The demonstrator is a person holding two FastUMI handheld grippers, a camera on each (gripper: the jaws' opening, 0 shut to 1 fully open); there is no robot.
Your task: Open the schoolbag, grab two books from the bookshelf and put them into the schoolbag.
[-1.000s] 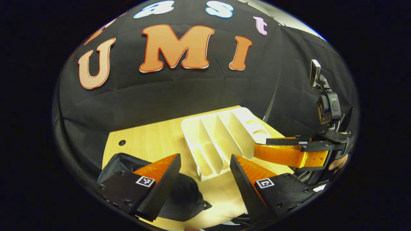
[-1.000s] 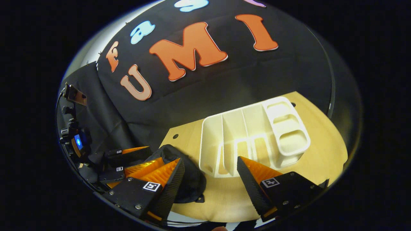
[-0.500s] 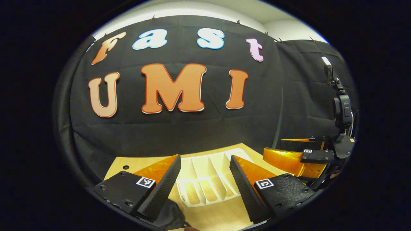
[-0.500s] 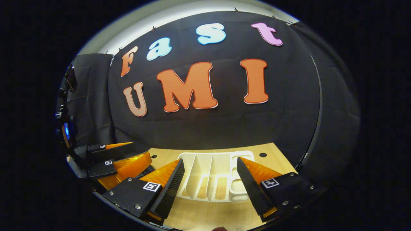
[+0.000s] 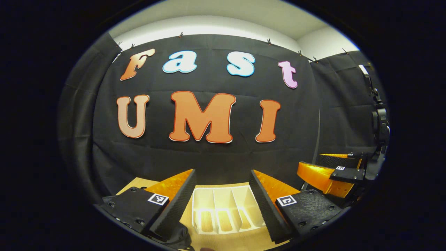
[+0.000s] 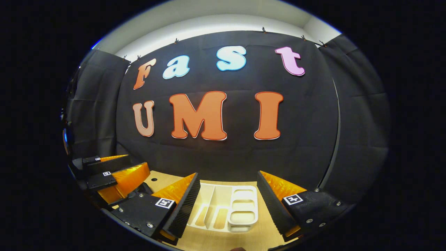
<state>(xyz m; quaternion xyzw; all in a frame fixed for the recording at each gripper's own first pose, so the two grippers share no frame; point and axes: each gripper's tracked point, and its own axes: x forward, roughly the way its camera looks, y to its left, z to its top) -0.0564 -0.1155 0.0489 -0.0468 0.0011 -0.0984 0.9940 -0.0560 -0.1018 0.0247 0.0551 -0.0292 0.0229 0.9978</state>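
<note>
In the left gripper view, the left gripper (image 5: 222,205) was held level with its 2 fingers spread wide and nothing between them. Through the gap between the fingers, just beyond the tips, stood the white bookshelf (image 5: 223,209) on the wooden table (image 5: 244,240); its upright dividers formed slots, and no book could be seen in the slots that showed. Under the left-hand finger, at the bottom edge, a small dark fold of the schoolbag (image 5: 179,237) showed; whether it was open or closed could not be told. To the right of the right-hand finger, farther off, was the right gripper (image 5: 313,166), its 2 fingers seen nearly edge-on; from there the width of their gap could not be judged.

In the right gripper view, the right gripper (image 6: 228,204) had its 2 fingers wide apart and empty. Between them, just past the tips, lay the bookshelf (image 6: 226,211) with its dividers on the left and stacked small trays on the right, standing on the table (image 6: 258,230). To the left of the left-hand finger was the left gripper (image 6: 136,165), well apart from the shelf, and a dark scrap of the schoolbag (image 6: 144,188) sat between that gripper and the left-hand finger.
</note>
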